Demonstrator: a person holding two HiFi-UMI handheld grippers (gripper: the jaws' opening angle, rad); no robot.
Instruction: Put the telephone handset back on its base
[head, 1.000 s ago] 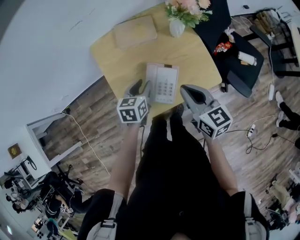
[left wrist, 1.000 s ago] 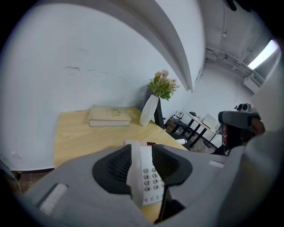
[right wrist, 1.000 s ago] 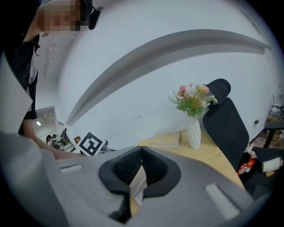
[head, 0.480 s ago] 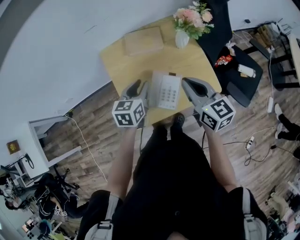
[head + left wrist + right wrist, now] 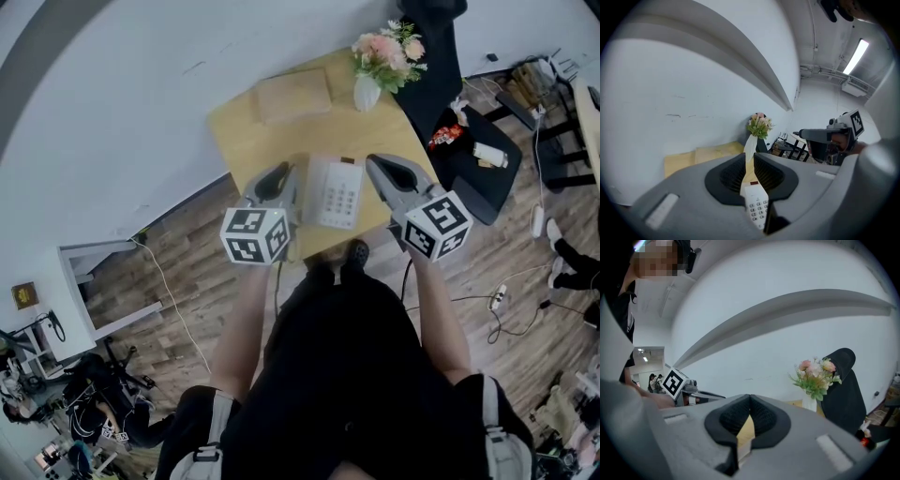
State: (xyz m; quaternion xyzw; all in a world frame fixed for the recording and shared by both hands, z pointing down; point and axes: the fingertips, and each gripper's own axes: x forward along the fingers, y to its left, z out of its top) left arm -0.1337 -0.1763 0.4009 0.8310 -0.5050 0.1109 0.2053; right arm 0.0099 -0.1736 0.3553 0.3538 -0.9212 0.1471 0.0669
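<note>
Since one second ago: left gripper [image 5: 281,174] jaws have been closing, now down to a narrow slit with nothing between the pads. Both grippers have come up clear of the table [image 5: 267,141]. The telephone [image 5: 336,192] has not shifted on it.

Left gripper view: pads are narrowly apart. Through the slit show the vase [image 5: 750,146], the table top and, lower, the keypad [image 5: 757,209] of the telephone. The telephone lies beyond and below the jaws, not gripped.

On the right gripper [image 5: 380,167] the pads meet at the tips and nothing is held. Only a sliver of table top shows beneath them in the right gripper view.

Head view: the grippers flank the telephone, left gripper just beside its left side, right gripper just beside its right side. Both point toward the far edge of the table. The handset [image 5: 314,190] lies along the left side of the base [image 5: 345,195], in line with it. Whether it is fully seated I cannot tell. The telephone sits close to the table's near edge, about midway along it.

Far left corner: flat tan box [image 5: 293,95]. Far right corner: the white vase with pink flowers [image 5: 389,52]. Right of the table: black office chair [image 5: 483,183], with a red packet [image 5: 444,137] on its seat.
</note>
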